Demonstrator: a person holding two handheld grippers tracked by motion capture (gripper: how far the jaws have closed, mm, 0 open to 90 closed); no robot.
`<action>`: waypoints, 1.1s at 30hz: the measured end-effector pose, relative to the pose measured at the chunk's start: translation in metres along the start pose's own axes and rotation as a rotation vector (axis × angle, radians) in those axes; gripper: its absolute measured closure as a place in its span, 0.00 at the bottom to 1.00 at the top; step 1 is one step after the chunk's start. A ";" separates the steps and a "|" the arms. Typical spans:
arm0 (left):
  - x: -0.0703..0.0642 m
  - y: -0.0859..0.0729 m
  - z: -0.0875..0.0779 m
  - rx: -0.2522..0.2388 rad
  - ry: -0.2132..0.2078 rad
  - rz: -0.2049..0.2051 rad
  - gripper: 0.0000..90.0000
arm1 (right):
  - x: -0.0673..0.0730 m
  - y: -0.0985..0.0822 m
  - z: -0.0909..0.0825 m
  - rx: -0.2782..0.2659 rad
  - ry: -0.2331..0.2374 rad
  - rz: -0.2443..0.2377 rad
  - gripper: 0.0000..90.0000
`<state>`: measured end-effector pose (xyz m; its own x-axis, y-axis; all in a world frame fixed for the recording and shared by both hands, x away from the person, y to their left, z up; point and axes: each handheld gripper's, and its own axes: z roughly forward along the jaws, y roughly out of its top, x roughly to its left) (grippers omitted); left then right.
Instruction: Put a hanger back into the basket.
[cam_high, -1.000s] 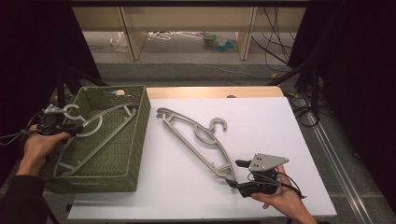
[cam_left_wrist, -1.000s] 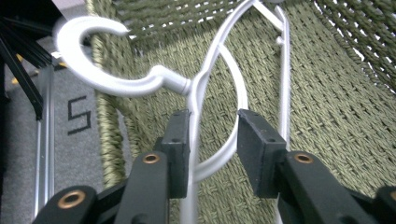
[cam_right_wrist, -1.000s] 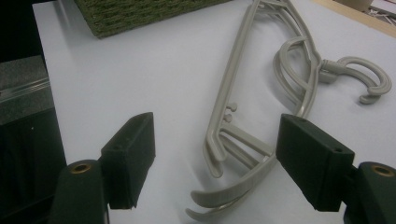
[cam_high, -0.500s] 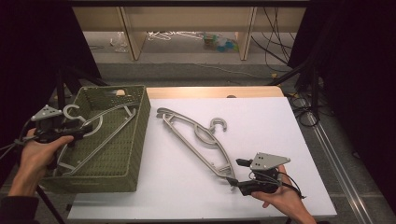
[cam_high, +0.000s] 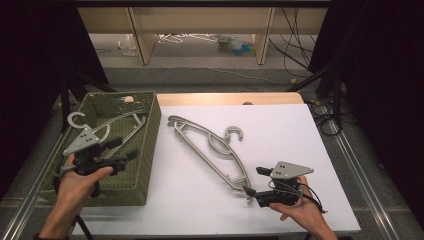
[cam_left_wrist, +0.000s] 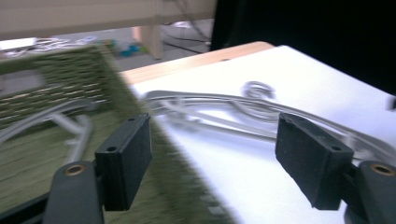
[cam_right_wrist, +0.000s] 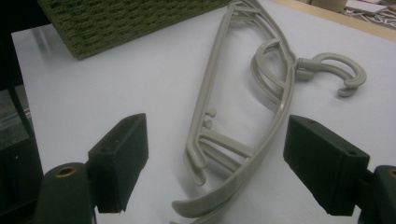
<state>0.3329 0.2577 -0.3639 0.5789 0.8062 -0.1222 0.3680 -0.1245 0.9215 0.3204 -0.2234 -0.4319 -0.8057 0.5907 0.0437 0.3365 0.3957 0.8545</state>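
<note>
Since the earlier frames, the left gripper (cam_high: 131, 155) has let go of the hanger in the basket (cam_high: 95, 137) and swung across the green basket (cam_high: 146, 150) toward its right-hand wall. Its jaws have just been opening, and in the left gripper view they stand wide with nothing between the pads (cam_left_wrist: 126, 165). Behind and to the left of that gripper the grey hanger in the basket lies on the woven floor, its hook (cam_high: 75, 119) poking over the far left rim. Ahead of the open jaws, past the basket's wall, the white table (cam_high: 280, 125) stretches out with the second hanger on it.

The right gripper (cam_high: 252, 181) sits over the near right part of the table, pointing left toward the basket. Its jaws have also just been opening a little, and the right gripper view shows them spread well apart, the pads (cam_right_wrist: 120, 158) clear of everything. The hanger on the table (cam_high: 212, 147) lies flat directly in front of that gripper, its near end reaching in between the two jaws (cam_right_wrist: 233, 140) without touching either pad, and its hook (cam_right_wrist: 334, 70) curling away to the right. It appears to be more than one hanger stacked together, though I cannot tell how many.
</note>
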 end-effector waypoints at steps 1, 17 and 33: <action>-0.006 -0.001 0.002 -0.004 -0.006 0.007 0.28 | 0.000 0.000 0.000 -0.006 -0.006 0.003 0.26; -0.076 -0.031 0.025 -0.014 -0.123 0.070 0.22 | 0.001 -0.001 0.003 0.010 0.001 0.011 0.25; -0.101 -0.065 0.038 -0.005 -0.144 0.101 0.22 | -0.015 0.007 0.028 0.065 -0.069 0.027 0.26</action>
<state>0.2785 0.1628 -0.4253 0.7111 0.6984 -0.0807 0.2997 -0.1972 0.9334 0.3479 -0.2100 -0.4413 -0.7612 0.6478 0.0282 0.3902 0.4229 0.8178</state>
